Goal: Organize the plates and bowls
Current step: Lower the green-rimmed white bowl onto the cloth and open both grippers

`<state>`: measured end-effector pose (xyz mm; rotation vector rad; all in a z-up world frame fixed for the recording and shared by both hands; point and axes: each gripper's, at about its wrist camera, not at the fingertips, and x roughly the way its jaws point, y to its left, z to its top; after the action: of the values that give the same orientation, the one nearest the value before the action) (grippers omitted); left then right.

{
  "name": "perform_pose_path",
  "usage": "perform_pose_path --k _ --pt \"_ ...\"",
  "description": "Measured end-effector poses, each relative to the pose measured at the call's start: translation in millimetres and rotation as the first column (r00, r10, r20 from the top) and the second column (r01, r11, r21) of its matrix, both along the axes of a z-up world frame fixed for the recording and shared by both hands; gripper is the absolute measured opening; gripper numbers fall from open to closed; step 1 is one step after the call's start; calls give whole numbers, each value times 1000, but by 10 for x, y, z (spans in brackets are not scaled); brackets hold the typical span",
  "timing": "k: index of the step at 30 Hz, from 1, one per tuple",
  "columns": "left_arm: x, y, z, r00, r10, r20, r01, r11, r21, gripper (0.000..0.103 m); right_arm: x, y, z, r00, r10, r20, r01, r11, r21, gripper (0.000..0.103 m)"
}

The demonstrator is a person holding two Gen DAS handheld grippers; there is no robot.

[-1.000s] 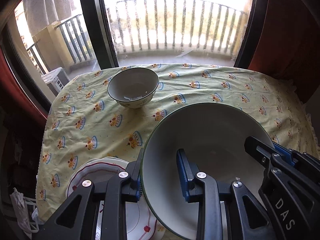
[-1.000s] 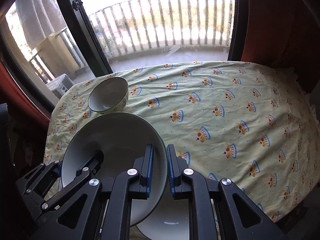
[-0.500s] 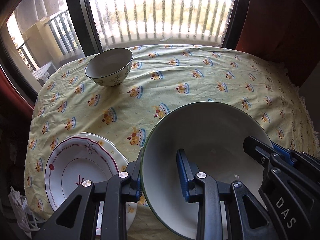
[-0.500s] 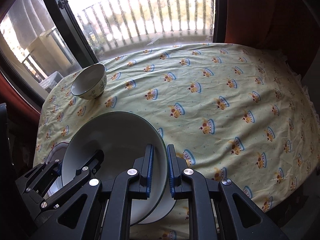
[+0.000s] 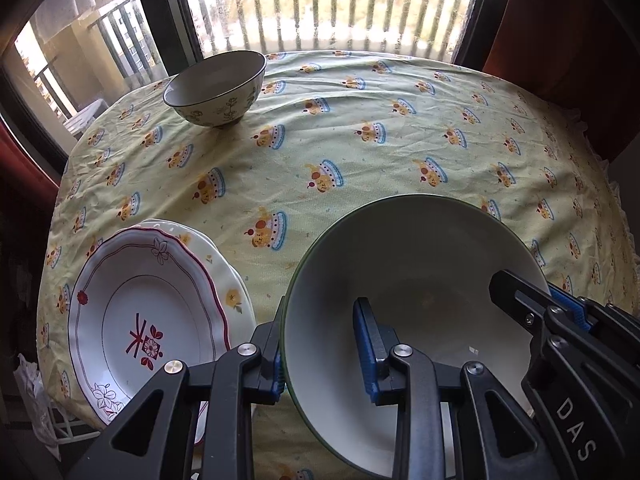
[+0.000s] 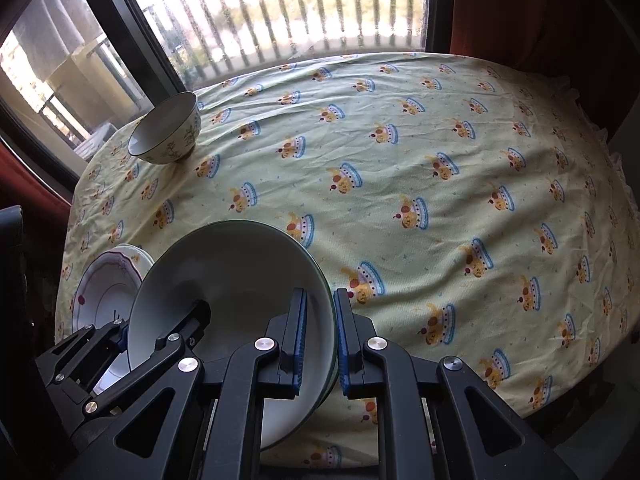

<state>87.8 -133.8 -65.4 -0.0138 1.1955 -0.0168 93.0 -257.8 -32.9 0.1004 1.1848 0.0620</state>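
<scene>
Left wrist view. Left gripper [image 5: 320, 354] is clamped on the near-left rim of the big bowl [image 5: 412, 276]: one blue pad outside the wall, the other inside. The right gripper [image 5: 560, 312] bites the opposite rim at lower right. The bowl hangs over the near part of the tablecloth [image 5: 360, 160], tilted a little toward the camera; whether its base touches the cloth cannot be told. To its left lies a stack of plates [image 5: 148, 308], the red-trimmed one on top, overhanging the table edge slightly. A small bowl [image 5: 216, 92] stands at the far left corner, well apart.

Right wrist view. Right gripper [image 6: 320, 344] has its jaws narrow, pinching the thin right rim of the big bowl [image 6: 224, 280]. The left gripper [image 6: 124, 332] holds the far side. The plates [image 6: 108, 292] sit just beyond the bowl's left edge; the small bowl [image 6: 166, 132] is far off by the window.

Judgement — the step looks like setting the big bowl down, whether on the cloth or the plates is not clear. To do it well: keep both grips level with each other so the rim does not twist, bring the base flat, and clear the plate edge on the left. Loosen only once the base bears weight — both sides together.
</scene>
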Motion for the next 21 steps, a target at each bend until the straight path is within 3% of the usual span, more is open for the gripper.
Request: perform_pose_path --k 12,21 --pt "25 -16 -181 998 -1 -56 1 1000 -11 28 41 56 -141 1000 26 -7 -26 998 -52 17" --pt "-17 -37 -190 999 -11 -38 11 1000 8 28 8 56 -164 999 32 4 -31 996 -85 17"
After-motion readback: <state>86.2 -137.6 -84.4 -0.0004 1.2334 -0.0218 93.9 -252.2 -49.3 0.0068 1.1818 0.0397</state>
